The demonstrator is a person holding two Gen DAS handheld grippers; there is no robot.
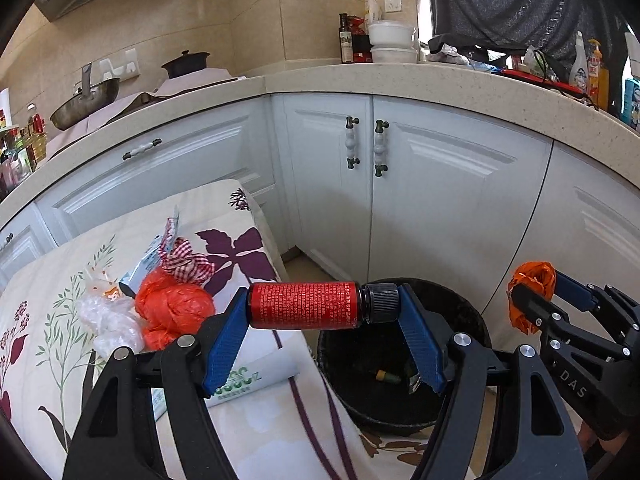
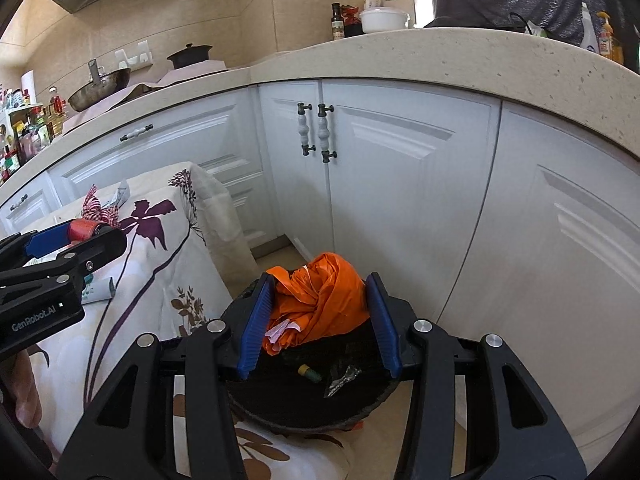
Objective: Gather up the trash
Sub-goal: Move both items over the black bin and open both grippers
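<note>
My left gripper (image 1: 322,306) is shut on a red bottle (image 1: 304,305) with a black cap, held sideways at the table's edge, left of the black trash bin (image 1: 472,312). My right gripper (image 2: 320,300) is shut on a crumpled orange plastic bag (image 2: 324,300) and holds it above the bin (image 2: 360,404), which has a few scraps inside. The right gripper also shows in the left wrist view (image 1: 532,300), and the left gripper in the right wrist view (image 2: 76,236). On the table lie a red-orange bag (image 1: 172,308), clear plastic (image 1: 108,316), a checked rag (image 1: 186,260) and a white tube (image 1: 248,380).
The table wears a floral cloth (image 1: 240,440). White cabinet doors (image 1: 440,200) stand close behind the bin under a speckled counter (image 1: 400,76) with pots, bottles and bowls. A person in a dark shirt (image 1: 520,0) stands at the back right.
</note>
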